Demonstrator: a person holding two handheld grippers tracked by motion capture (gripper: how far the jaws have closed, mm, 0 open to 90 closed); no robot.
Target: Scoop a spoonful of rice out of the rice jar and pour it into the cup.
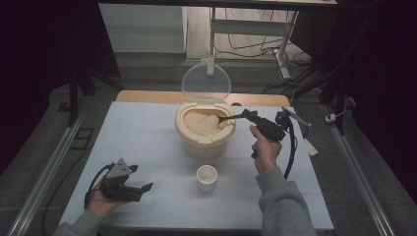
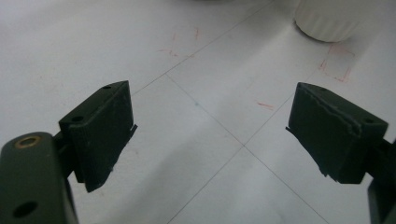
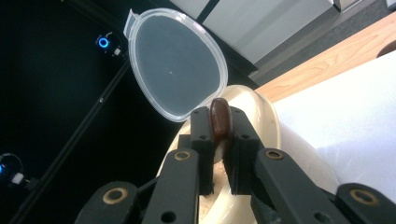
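Table with a white covering carries everything here, and thin seam lines and faint red marks cross its surface in the left gripper view. Behind it a strip of bare wood edges the far side.

Next in size is the cream rice container, standing near the middle of the table toward the far side and filled with pale rice. Its clear lid is hinged up at the back and stands open; in the right gripper view the same lid rises behind the jaws.

The right gripper, held in the person's right hand, sits just right of the container rim. Its jaws are clamped on the handle of a dark brown wooden spoon, whose bowl end reaches into the rice. In the right gripper view the spoon handle is pinched between the two pads.

The left gripper rests low at the near left of the table in the left hand, well apart from the container, its jaws spread wide with nothing between them.

Smallest is a white ribbed cup, standing upright in front of the container, between the two hands.
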